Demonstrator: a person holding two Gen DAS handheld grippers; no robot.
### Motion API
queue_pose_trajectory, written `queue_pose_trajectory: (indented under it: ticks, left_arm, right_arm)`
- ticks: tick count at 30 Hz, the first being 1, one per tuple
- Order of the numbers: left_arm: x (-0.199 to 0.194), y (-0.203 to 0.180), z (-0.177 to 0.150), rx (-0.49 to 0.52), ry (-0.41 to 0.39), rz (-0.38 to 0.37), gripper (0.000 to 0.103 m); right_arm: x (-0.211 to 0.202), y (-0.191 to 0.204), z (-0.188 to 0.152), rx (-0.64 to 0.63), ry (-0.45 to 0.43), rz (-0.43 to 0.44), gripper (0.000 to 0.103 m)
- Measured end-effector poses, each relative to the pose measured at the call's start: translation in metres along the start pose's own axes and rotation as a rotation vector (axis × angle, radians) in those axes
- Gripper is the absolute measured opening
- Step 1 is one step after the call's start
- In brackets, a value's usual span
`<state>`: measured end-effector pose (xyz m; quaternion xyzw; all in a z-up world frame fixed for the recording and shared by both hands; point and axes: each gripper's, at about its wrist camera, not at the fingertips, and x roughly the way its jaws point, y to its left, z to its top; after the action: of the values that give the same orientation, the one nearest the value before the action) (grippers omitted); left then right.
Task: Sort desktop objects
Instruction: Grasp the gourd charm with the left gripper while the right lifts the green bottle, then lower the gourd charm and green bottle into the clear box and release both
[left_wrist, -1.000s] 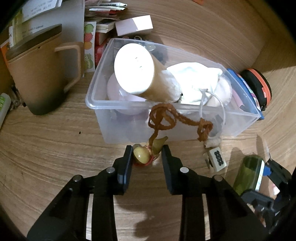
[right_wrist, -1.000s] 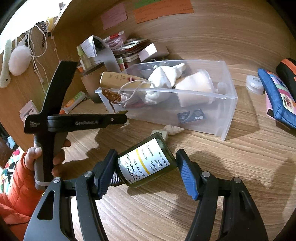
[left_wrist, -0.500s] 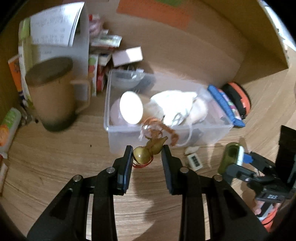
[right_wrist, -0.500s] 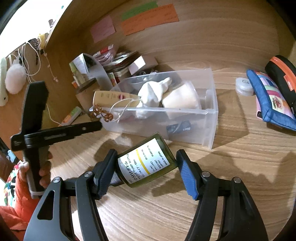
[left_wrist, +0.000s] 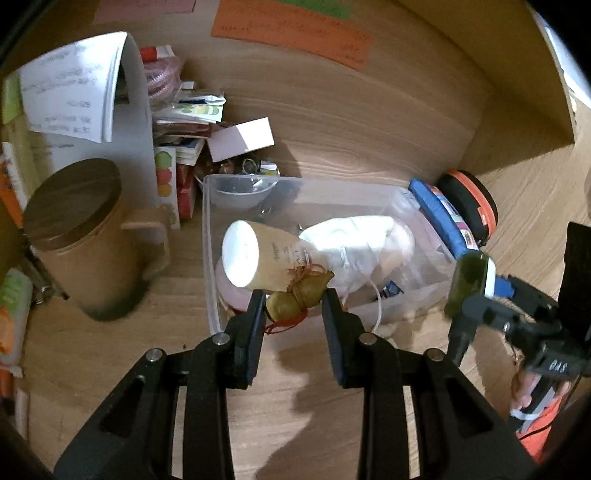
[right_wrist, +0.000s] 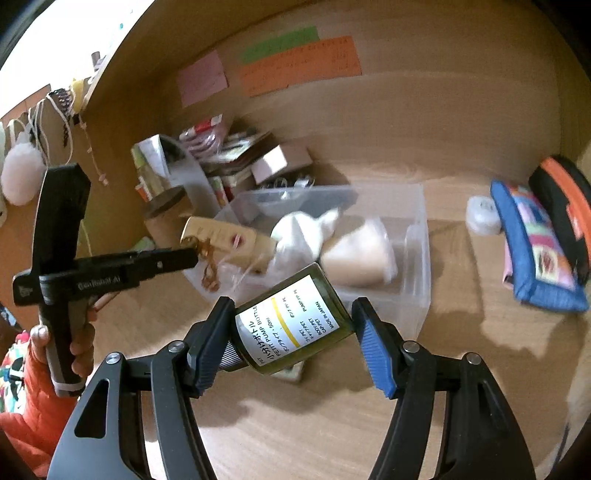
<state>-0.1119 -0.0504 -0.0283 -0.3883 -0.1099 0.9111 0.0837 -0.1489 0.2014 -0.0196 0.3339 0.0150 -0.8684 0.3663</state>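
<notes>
My left gripper (left_wrist: 294, 303) is shut on a small yellow-green gourd charm (left_wrist: 297, 295) with a brown cord, held above the near rim of the clear plastic bin (left_wrist: 208, 236). The bin holds a beige tube (left_wrist: 258, 254) and a white cloth bundle (left_wrist: 351, 236). My right gripper (right_wrist: 293, 325) is shut on a green pump bottle (right_wrist: 291, 321) with a white label, held above the desk in front of the bin (right_wrist: 421, 280). The left gripper (right_wrist: 184, 258) shows in the right wrist view with the cord (right_wrist: 208, 266) dangling. The right gripper and bottle (left_wrist: 469, 280) show at the right of the left wrist view.
A brown lidded mug (left_wrist: 77, 236) stands left of the bin. Papers and small boxes (left_wrist: 192, 129) pile up behind it. A blue pouch (right_wrist: 532, 251) and a black-and-orange case (right_wrist: 561, 206) lie to the right, with a small white tape roll (right_wrist: 482, 214). The desk wall carries sticky notes (right_wrist: 295, 62).
Both grippers have risen. The left one has lifted the gourd charm from the desk to above the bin's near rim. The right one has carried the bottle up and nearer the bin.
</notes>
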Motion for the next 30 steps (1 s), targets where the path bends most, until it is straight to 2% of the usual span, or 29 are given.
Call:
queue_pose_trajectory:
  ticks: [4, 7, 10, 15, 25, 30]
  left_arm:
    - [0.011, 0.005, 0.01, 0.015, 0.017, 0.017, 0.03]
    - [0.018, 0.007, 0.012, 0.03, 0.023, 0.036, 0.03]
    - [0.026, 0.008, 0.012, 0.043, 0.032, 0.042, 0.03]
    - [0.036, 0.007, 0.015, 0.076, 0.032, 0.064, 0.03]
    - [0.051, 0.002, 0.022, 0.158, -0.007, 0.146, 0.031]
    - [0.051, -0.004, 0.017, 0.195, -0.016, 0.165, 0.036]
  right_arm:
    - [0.007, -0.007, 0.023, 0.013, -0.01, -0.028, 0.062]
    - [0.021, -0.014, 0.036, 0.029, 0.0, -0.1, 0.062]
    - [0.041, -0.016, 0.041, 0.046, 0.028, -0.151, 0.062]
    - [0.068, -0.018, 0.04, 0.099, 0.051, -0.176, 0.062]
    - [0.08, 0.001, 0.033, -0.035, 0.051, -0.265, 0.062]
    - [0.085, 0.009, 0.03, -0.107, 0.055, -0.321, 0.063]
